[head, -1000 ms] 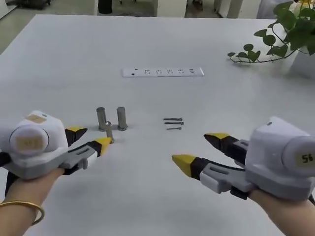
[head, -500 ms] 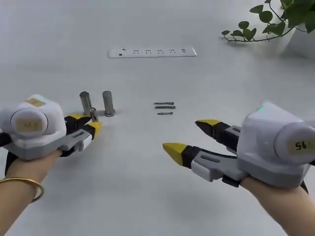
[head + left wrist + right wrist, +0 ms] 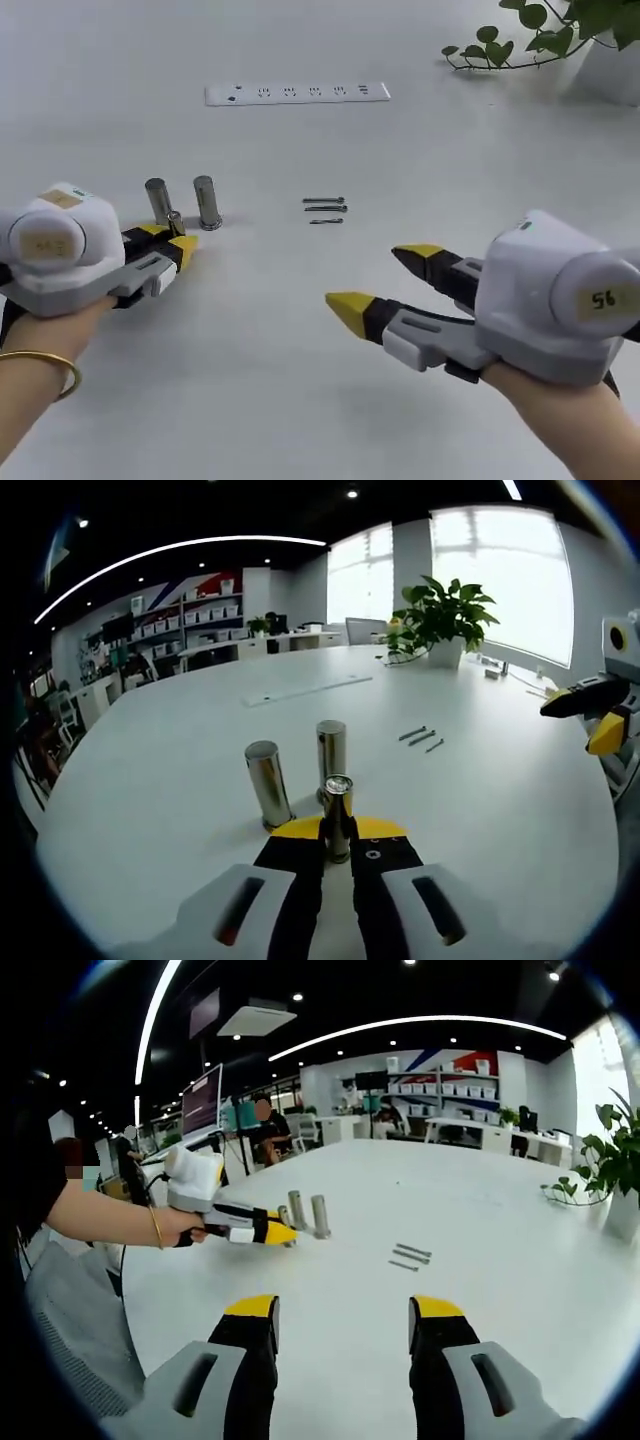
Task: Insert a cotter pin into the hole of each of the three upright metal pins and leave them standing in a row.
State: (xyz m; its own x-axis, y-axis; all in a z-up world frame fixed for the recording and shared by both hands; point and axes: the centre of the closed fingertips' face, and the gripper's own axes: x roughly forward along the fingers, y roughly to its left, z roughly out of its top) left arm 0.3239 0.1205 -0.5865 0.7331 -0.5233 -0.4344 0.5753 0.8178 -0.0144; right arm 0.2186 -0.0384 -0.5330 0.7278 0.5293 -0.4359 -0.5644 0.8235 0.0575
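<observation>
Steadying the front metal pin (image 3: 337, 798) upright on the table (image 3: 300, 380), left gripper (image 3: 337, 832) is clamped on it; right gripper (image 3: 378, 276) (jaws apart, empty) next should fetch a cotter pin (image 3: 326, 209) lying mid-table.

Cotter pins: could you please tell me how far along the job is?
Done: nothing; the three cotter pins lie loose on the table. In hand: the left tongs are shut on the nearest metal pin; the right tongs are open, empty. Left: all three insertions.

White table (image 3: 300, 390), metal pins (image 3: 207, 203), cotter pins (image 3: 325, 208)
</observation>
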